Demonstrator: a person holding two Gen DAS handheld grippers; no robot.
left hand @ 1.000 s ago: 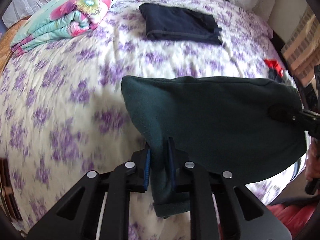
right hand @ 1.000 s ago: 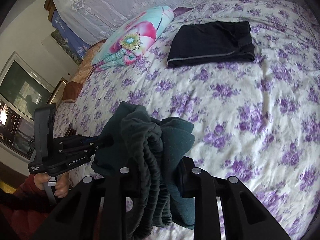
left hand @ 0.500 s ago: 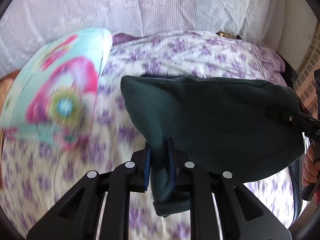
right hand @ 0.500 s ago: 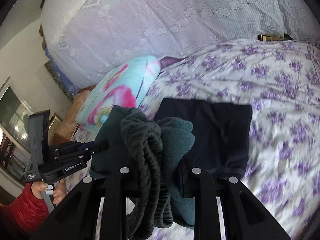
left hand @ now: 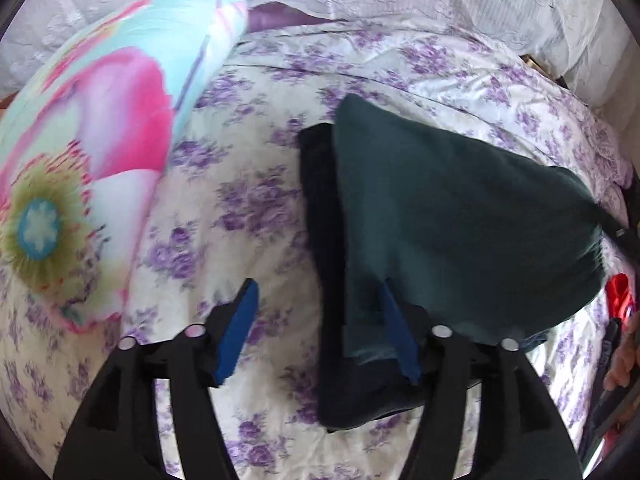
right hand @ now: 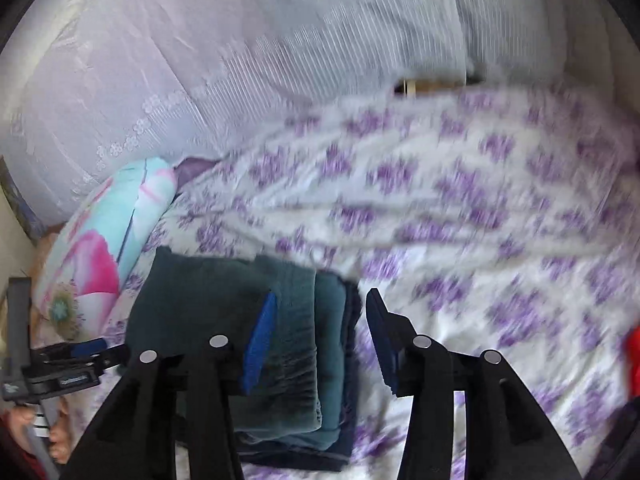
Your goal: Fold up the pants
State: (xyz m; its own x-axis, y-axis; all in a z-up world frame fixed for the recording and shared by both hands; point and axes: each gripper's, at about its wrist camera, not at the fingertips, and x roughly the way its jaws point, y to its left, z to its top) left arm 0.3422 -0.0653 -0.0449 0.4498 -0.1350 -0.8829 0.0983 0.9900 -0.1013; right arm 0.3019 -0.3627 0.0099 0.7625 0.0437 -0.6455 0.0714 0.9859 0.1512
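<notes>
The folded dark green pants (left hand: 460, 220) lie on top of a folded navy garment (left hand: 320, 208) on the flowered bedspread (left hand: 248, 160). My left gripper (left hand: 318, 330) is open at their near left edge, its right finger against the green cloth. In the right wrist view the green pants (right hand: 224, 320) rest on the navy garment (right hand: 352, 320). My right gripper (right hand: 320, 336) is open over the stack's right edge, holding nothing. The left gripper (right hand: 68, 368) shows at the far left there.
A floral turquoise and pink pillow (left hand: 100, 120) lies left of the stack. White lace pillows (right hand: 240, 60) line the head of the bed. A red object (left hand: 618, 296) sits at the right edge of the bed.
Both grippers carried the green pants forward, set them down on the navy garment, and opened, letting them go.
</notes>
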